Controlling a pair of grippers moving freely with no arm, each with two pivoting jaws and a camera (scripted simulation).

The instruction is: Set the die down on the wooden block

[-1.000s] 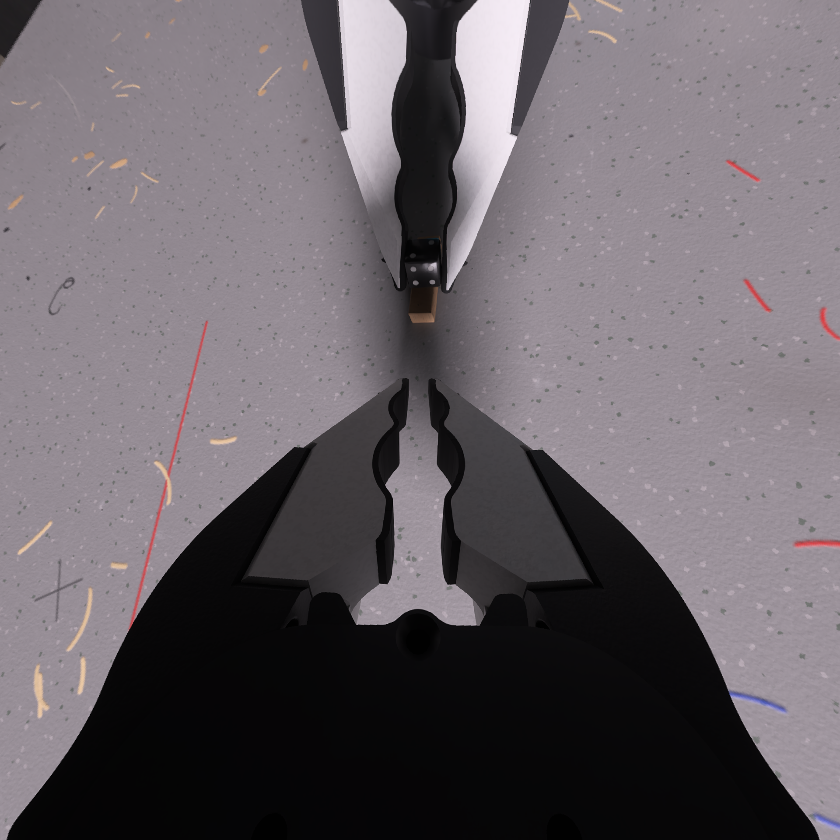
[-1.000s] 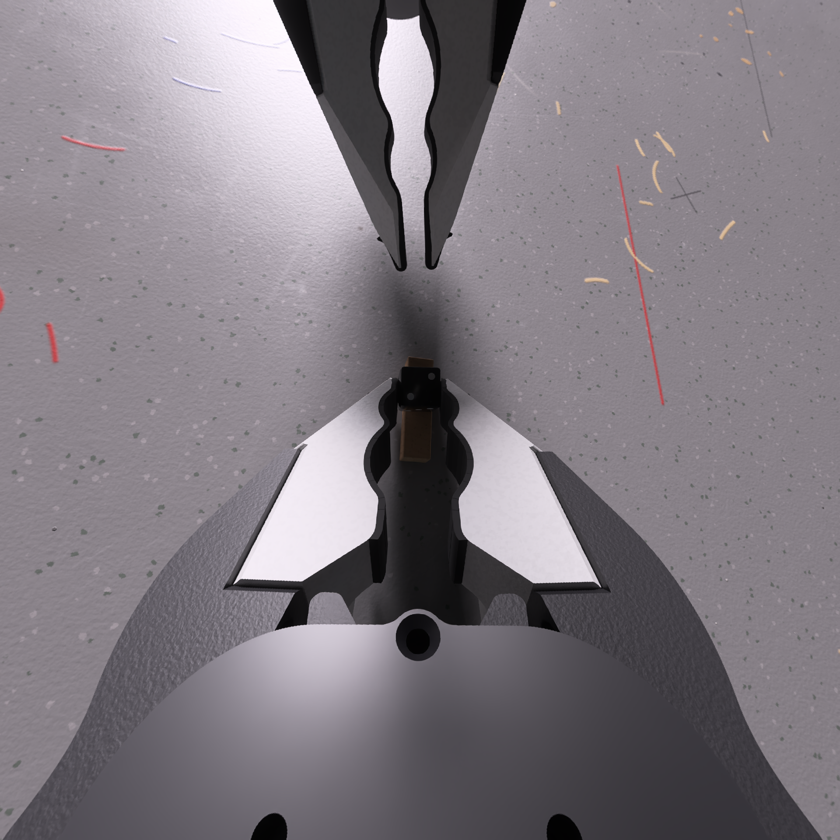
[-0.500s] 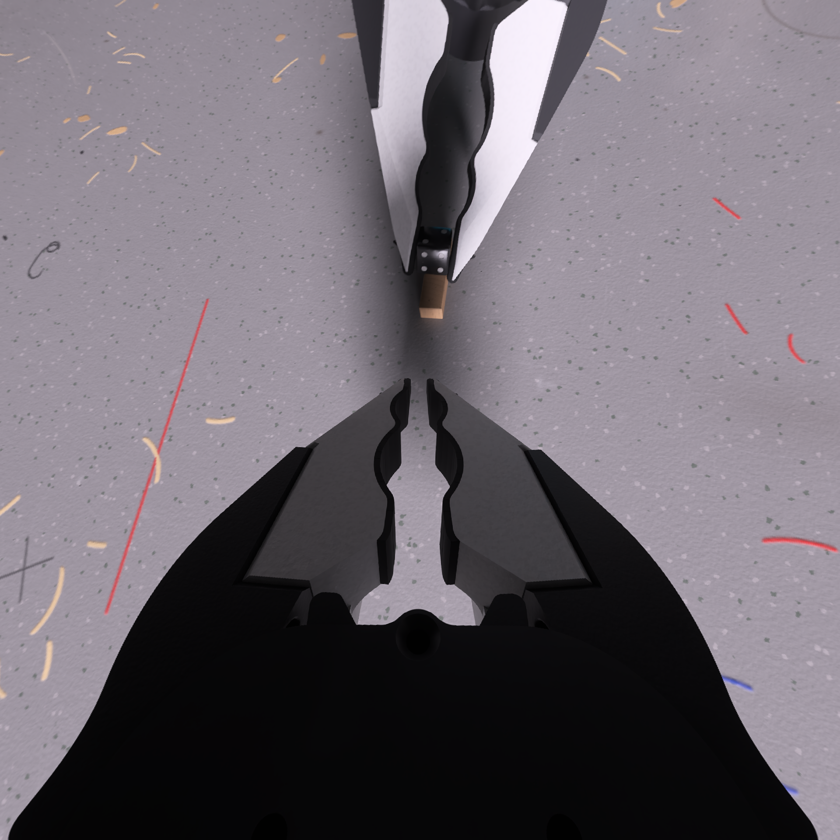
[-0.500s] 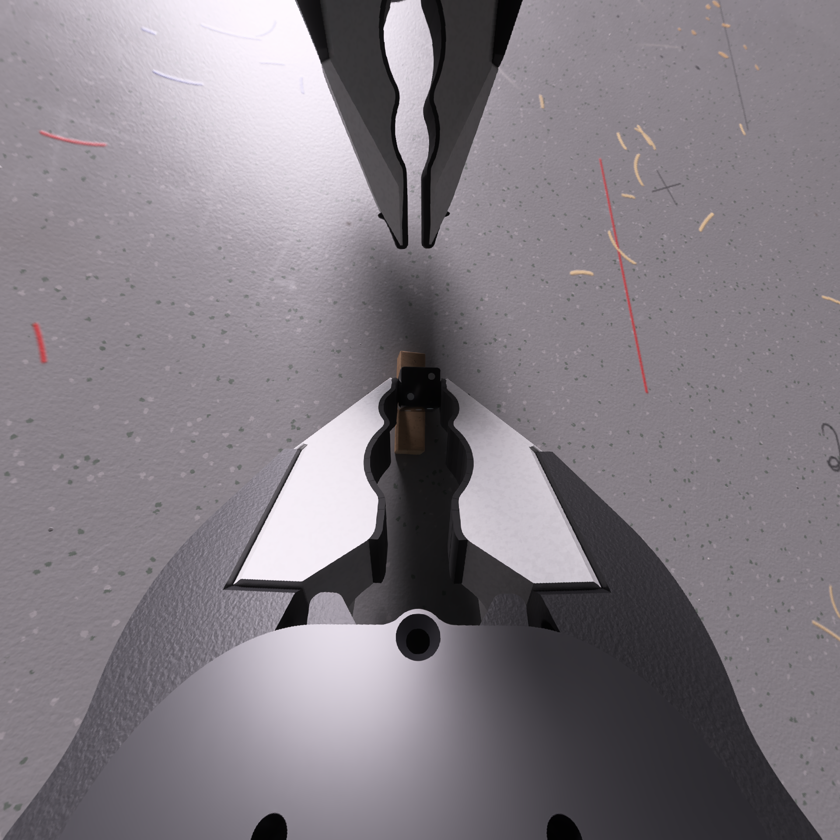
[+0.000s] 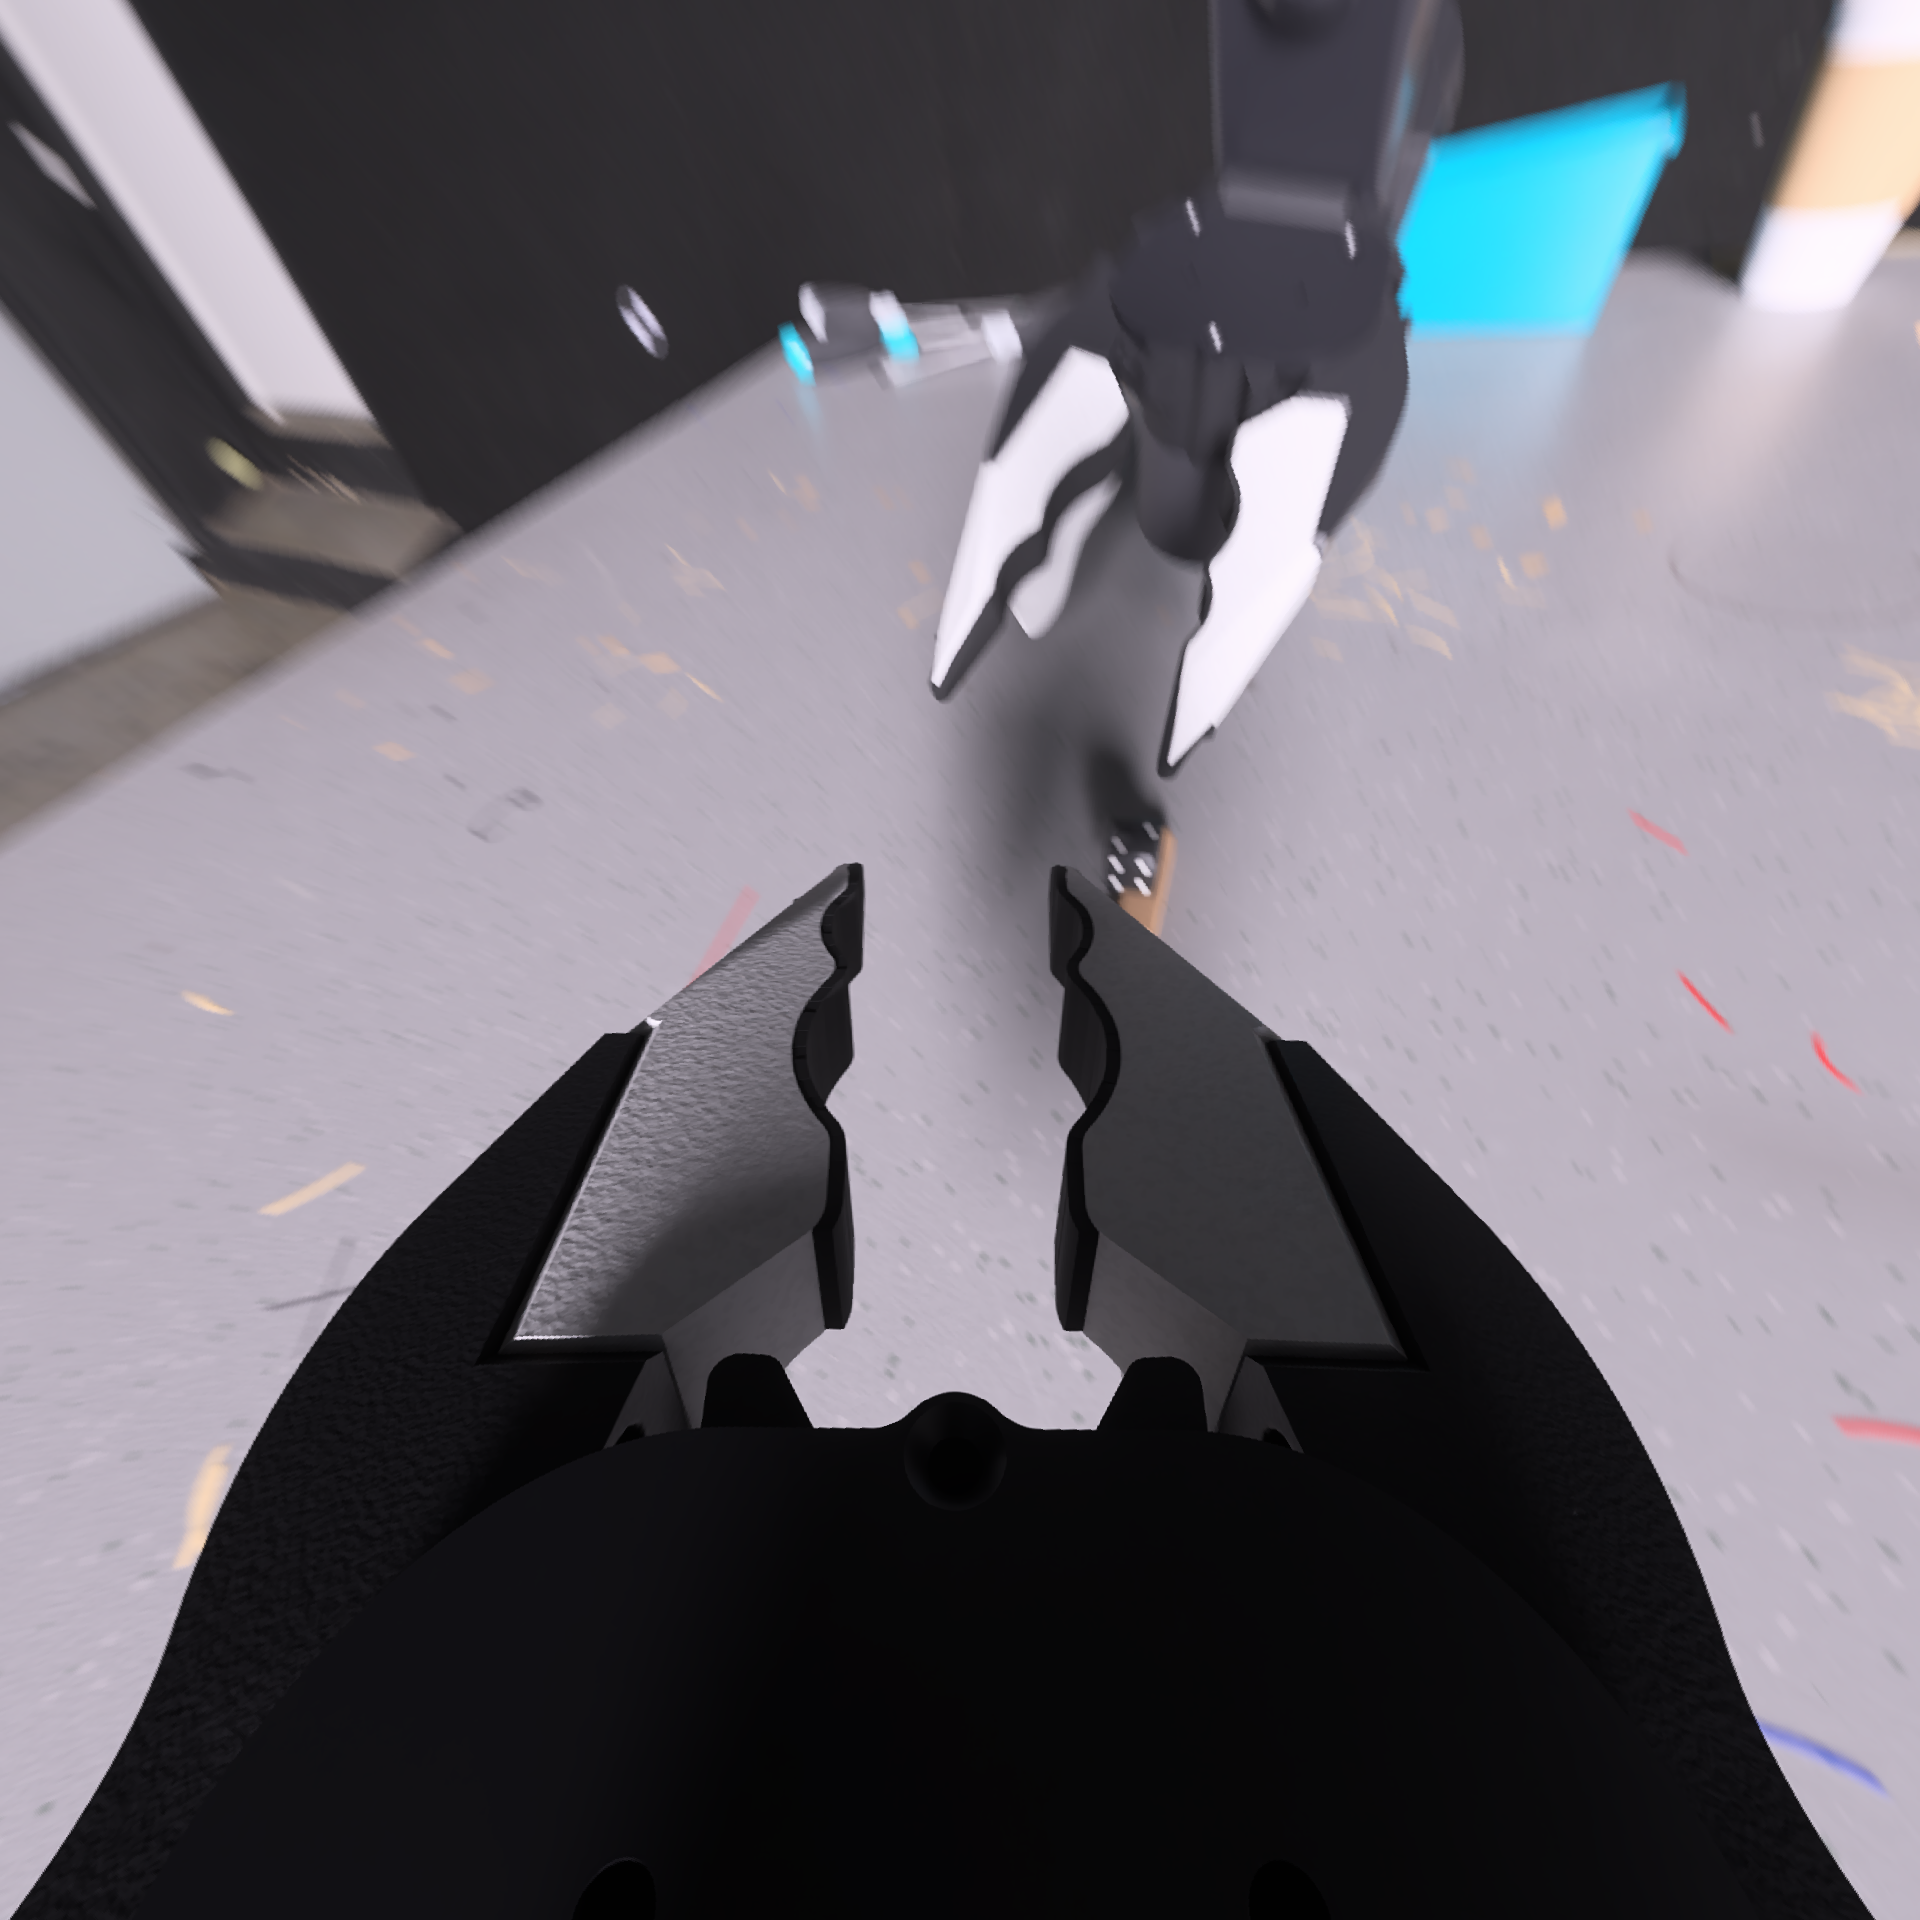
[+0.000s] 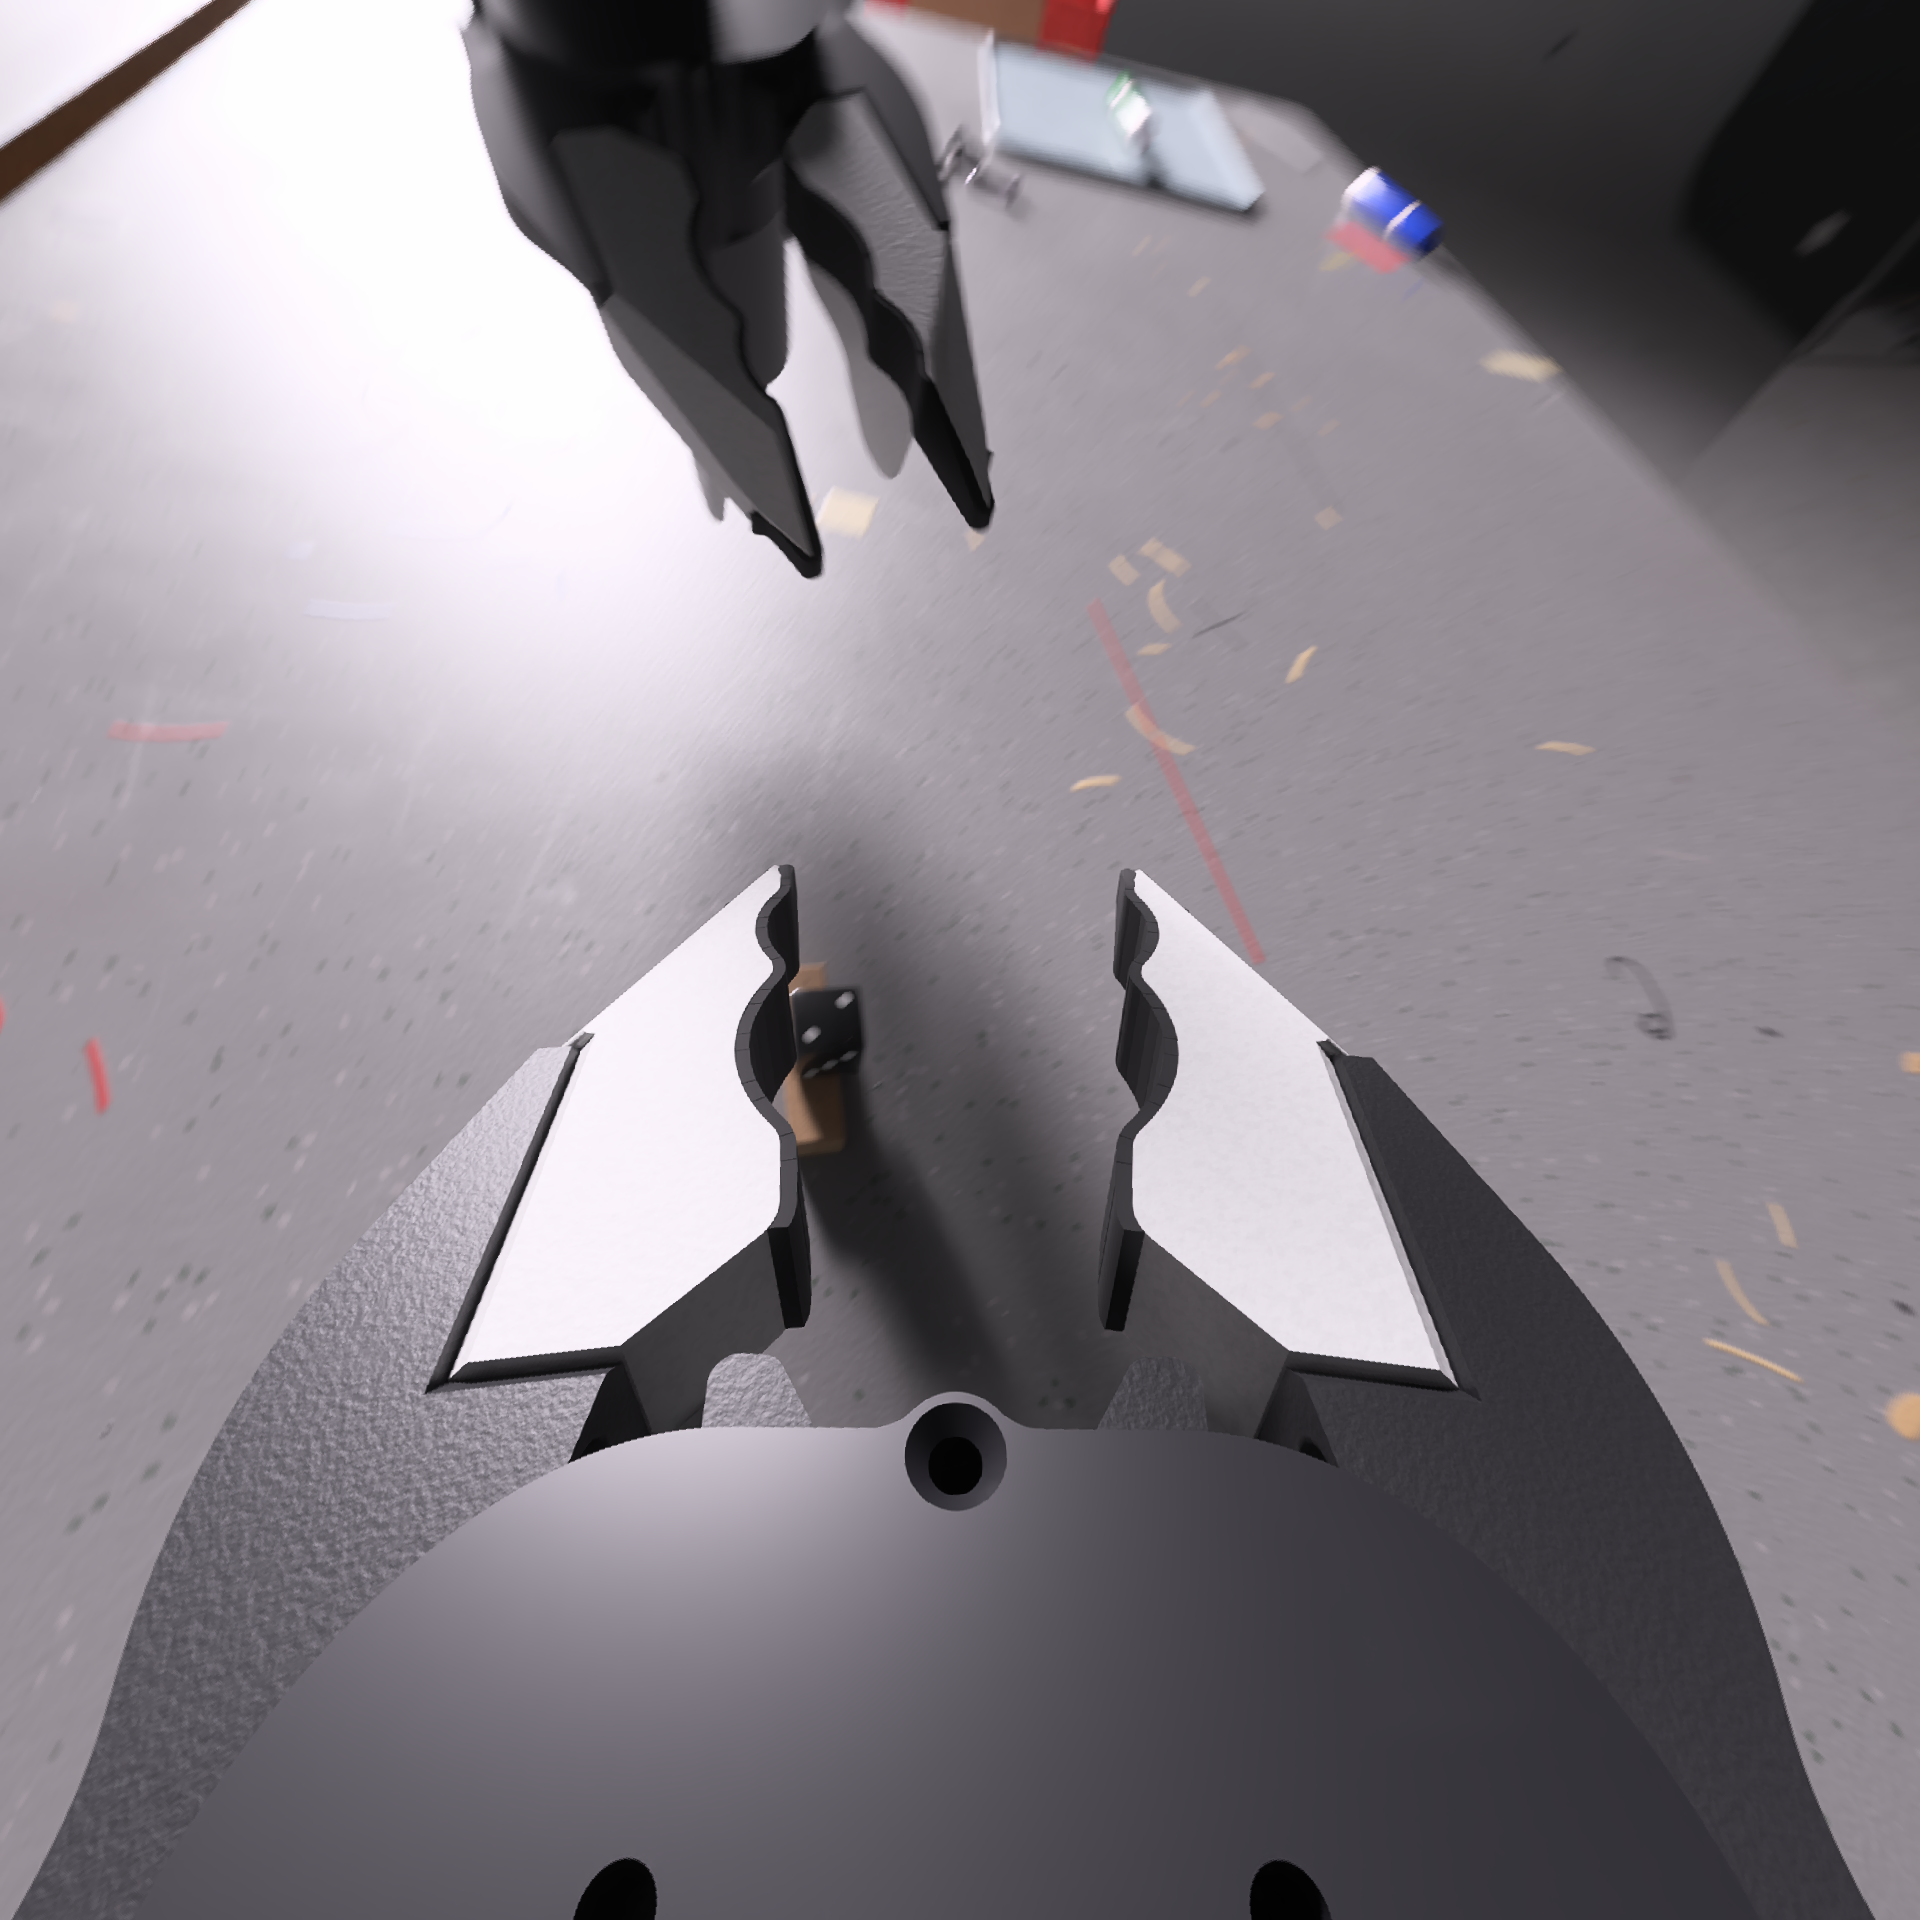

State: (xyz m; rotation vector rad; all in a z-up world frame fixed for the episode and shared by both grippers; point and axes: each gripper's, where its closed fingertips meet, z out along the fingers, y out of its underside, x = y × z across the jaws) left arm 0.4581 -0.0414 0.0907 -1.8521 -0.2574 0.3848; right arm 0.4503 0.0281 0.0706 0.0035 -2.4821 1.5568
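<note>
A small black die with white dots sits on top of a small wooden block on the grey speckled table. My right gripper is open and empty, above the table; the die and block lie just inside its left finger, partly hidden by it. In the left wrist view the die and block show just beyond my right fingertip. My left gripper is open and empty. The right gripper hangs open above and behind the die. The left gripper shows farther off.
The table's left edge runs diagonally, with dark floor beyond. A bright blue box stands at the far side. A flat grey tray and a small blue and red object lie at the far end.
My right gripper has opened and let go of the die, which now rests on the block. My left gripper has opened too. Both have pulled up and tilted back.
</note>
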